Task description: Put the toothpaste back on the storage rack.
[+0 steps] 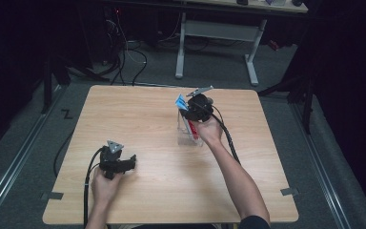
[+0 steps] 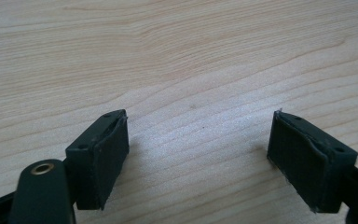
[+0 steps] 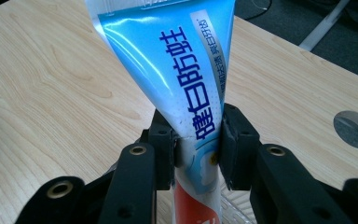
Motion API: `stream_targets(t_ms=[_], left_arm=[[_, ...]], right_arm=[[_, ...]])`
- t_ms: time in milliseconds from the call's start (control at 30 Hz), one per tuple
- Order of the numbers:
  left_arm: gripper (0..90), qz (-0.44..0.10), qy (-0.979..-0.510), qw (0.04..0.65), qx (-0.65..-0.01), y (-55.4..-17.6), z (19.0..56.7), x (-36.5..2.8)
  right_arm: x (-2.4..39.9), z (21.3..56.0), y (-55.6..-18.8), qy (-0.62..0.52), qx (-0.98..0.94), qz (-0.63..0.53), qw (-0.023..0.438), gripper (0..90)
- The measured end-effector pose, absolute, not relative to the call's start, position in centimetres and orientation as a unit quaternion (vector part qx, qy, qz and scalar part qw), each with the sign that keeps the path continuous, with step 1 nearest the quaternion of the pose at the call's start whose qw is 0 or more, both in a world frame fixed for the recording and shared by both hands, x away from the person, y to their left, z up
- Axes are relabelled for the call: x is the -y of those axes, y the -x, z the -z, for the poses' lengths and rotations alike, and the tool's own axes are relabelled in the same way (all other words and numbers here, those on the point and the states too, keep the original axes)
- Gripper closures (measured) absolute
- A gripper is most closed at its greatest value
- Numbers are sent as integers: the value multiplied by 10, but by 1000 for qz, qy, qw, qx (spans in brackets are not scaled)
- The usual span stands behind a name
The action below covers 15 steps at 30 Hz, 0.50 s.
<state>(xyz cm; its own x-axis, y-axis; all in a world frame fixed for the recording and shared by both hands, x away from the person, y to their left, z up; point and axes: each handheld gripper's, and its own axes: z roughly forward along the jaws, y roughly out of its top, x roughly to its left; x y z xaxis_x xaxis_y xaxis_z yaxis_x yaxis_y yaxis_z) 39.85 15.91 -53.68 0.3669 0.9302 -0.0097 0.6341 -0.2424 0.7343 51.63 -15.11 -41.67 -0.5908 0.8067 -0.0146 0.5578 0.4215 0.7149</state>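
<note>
Wooden table (image 1: 147, 119): right gripper (image 3: 198, 147) pinches blue toothpaste tube (image 3: 182, 70) above clear container (image 1: 189, 136); left gripper (image 2: 198, 154) spread, empty.

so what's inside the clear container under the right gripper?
The toothpaste tube stands in the clear container, its red lower end inside and its blue crimped end sticking out above. The right gripper is clamped on it. The hand and gripper cover the rest of the inside.
</note>
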Motion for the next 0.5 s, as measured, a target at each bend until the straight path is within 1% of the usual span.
stream_targets(t_ms=[300,500], left_arm=[[207,-222,-757,334,-517,-398,537,-159],[207,-222,-757,334,-517,-398,537,-159]], right_arm=[[154,422,-516,-421,-823,-340,170,673],[153,422,-516,-421,-824,-338,171,671]])
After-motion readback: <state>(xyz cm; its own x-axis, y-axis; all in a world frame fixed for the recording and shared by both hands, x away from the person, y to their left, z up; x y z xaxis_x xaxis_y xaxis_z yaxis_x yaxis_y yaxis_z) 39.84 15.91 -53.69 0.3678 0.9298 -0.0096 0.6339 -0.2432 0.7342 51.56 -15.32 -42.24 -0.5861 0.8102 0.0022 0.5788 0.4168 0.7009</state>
